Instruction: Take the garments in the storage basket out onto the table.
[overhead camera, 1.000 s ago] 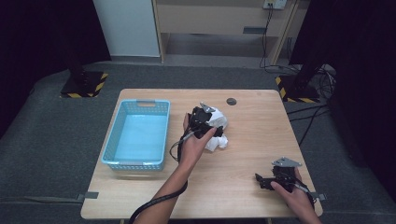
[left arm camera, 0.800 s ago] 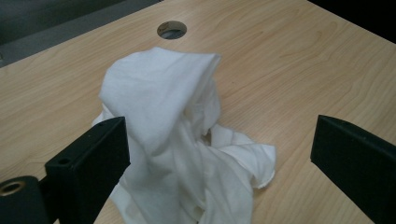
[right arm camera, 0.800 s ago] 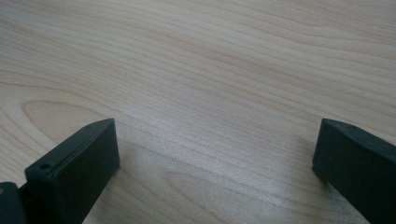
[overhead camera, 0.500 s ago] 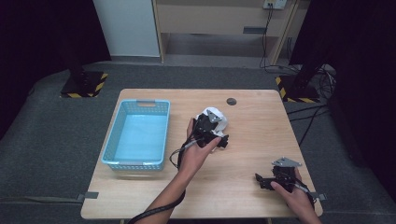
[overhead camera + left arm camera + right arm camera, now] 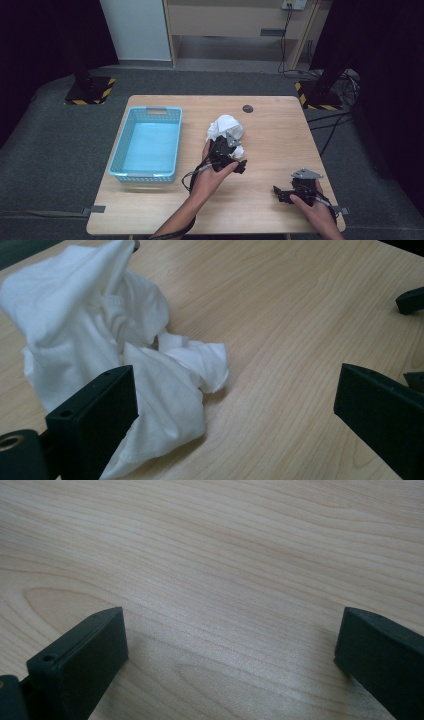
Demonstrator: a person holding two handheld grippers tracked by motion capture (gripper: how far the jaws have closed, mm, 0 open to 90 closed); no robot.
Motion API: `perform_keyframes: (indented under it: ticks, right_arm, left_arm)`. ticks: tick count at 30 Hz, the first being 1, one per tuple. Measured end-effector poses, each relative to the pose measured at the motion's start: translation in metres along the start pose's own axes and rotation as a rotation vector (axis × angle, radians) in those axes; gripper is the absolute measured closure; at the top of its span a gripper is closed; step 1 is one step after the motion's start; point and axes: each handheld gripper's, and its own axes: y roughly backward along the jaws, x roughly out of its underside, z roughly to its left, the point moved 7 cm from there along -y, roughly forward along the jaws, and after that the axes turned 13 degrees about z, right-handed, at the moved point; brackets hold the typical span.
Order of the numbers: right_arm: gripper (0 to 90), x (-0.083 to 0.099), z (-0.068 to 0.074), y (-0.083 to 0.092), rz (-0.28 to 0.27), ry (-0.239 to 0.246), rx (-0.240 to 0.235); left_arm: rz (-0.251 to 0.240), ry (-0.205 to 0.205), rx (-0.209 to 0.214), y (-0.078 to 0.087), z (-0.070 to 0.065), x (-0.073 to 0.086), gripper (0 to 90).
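Crumpled white cotton cloth (image 5: 226,131), stitched hem visible, bunched into a loose heap with folds standing up. Lies on the light wooden table (image 5: 280,140), near centre, right of the light blue plastic mesh basket (image 5: 146,146) and apart from it. Basket upright, open top, near table's left edge.

My left gripper (image 5: 226,152) hides the near part of the cloth (image 5: 226,126) from above, its own view cuts the cloth off at the top and left edges, and the small dark disc (image 5: 248,108) is too small to identify.
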Motion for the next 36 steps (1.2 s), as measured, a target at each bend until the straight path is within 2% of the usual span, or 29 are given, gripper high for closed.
perform_keyframes:
  ticks: [5,11,25,36]
  right_arm:
    - [0.3,0.000,0.000,0.000,0.000,0.000,0.000]
    - [0.3,0.000,0.000,0.000,-0.001,0.000,0.000]
    - [0.3,0.000,0.000,0.000,-0.001,-0.001,0.000]
    - [0.3,0.000,0.000,0.000,0.000,-0.003,0.002]
  left_arm:
    - [0.020,-0.002,-0.001,-0.010,-0.004,0.015,2.9]
    - [0.026,-0.020,0.001,-0.007,-0.008,0.024,2.4]
    - [0.074,-0.001,-0.016,0.003,0.003,0.058,2.5]
    - [0.107,0.011,-0.024,0.009,0.012,0.075,2.5]
